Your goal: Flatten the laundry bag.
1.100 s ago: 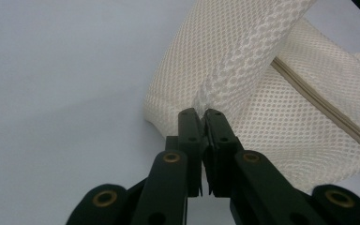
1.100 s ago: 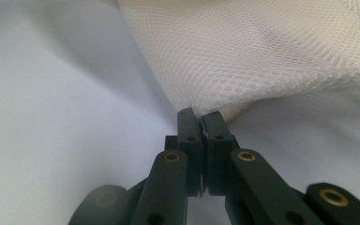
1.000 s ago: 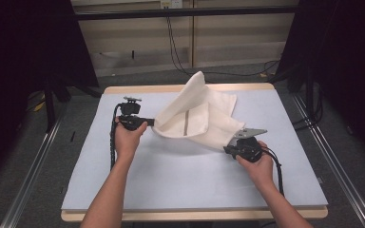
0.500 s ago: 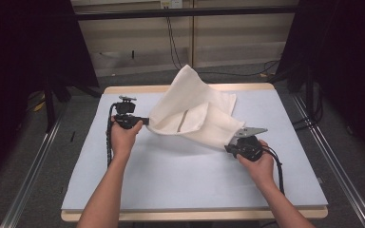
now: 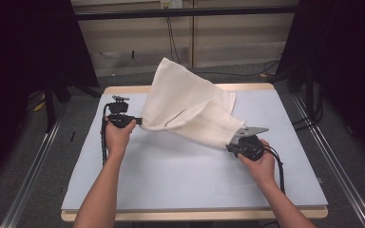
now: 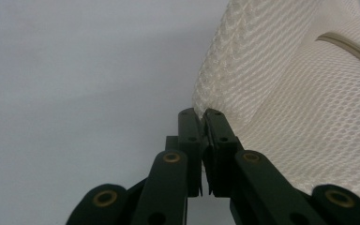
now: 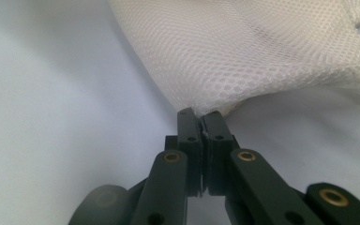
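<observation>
I've got the white mesh bag [image 5: 190, 107] up off the table [image 5: 171, 175] now, strung between my two hands over the far middle of the pale blue surface. My left gripper [image 5: 134, 121] is pinching one corner of it. In the left gripper view the jaws are pressed tight on the netting edge [image 6: 201, 112], with the weave bulging away to the right and a tan strip [image 6: 351, 47] running across it. My right gripper [image 5: 232, 145] is clamped on the opposite lower corner, and the right gripper view shows the jaws closed on the fabric tip [image 7: 200, 113] with the rest fanning upward.

Compared with a second ago, my left hand [image 5: 116, 135] has drifted outward toward the left edge of the table, and the bag has stretched with it. The peak that stood narrow and upright has leaned left and spread into a broader sheet. My right hand [image 5: 256, 159] sits where it was, low near the right side. The back part of the bag drapes down onto the table behind the raised fold, touching the surface near the far edge.
</observation>
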Demonstrator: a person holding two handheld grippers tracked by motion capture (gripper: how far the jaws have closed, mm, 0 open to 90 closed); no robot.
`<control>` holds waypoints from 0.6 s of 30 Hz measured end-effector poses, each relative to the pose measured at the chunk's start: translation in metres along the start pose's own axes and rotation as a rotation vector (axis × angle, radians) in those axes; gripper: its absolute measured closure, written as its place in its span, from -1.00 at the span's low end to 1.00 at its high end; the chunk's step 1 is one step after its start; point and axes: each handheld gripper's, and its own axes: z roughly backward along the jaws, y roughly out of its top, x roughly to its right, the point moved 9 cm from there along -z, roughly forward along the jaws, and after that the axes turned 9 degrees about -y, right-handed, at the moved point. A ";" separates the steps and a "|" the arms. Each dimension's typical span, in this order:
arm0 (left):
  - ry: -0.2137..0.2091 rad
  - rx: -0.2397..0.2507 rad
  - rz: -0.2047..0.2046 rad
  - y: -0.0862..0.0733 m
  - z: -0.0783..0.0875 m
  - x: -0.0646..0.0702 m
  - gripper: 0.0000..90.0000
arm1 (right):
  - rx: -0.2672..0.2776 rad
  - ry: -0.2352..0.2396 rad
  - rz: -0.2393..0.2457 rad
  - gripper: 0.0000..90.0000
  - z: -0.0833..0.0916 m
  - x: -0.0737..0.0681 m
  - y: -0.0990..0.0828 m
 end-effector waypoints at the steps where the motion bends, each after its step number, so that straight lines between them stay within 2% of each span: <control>1: 0.000 0.016 0.016 0.001 -0.001 0.000 0.93 | 0.003 -0.001 0.000 0.94 0.000 0.001 0.000; 4: 0.014 0.001 0.008 0.000 0.001 -0.006 0.93 | 0.008 -0.006 0.007 0.94 0.000 0.003 0.000; 10: 0.019 -0.006 0.033 -0.003 0.001 -0.013 0.93 | 0.013 -0.021 0.011 0.94 0.002 0.007 0.001; 11: 0.021 -0.008 0.037 -0.003 0.002 -0.014 0.93 | 0.009 -0.023 0.000 0.94 0.003 0.007 0.001; 18: 0.033 -0.007 0.044 -0.004 0.001 -0.020 0.92 | 0.012 -0.030 0.005 0.94 0.001 0.008 0.000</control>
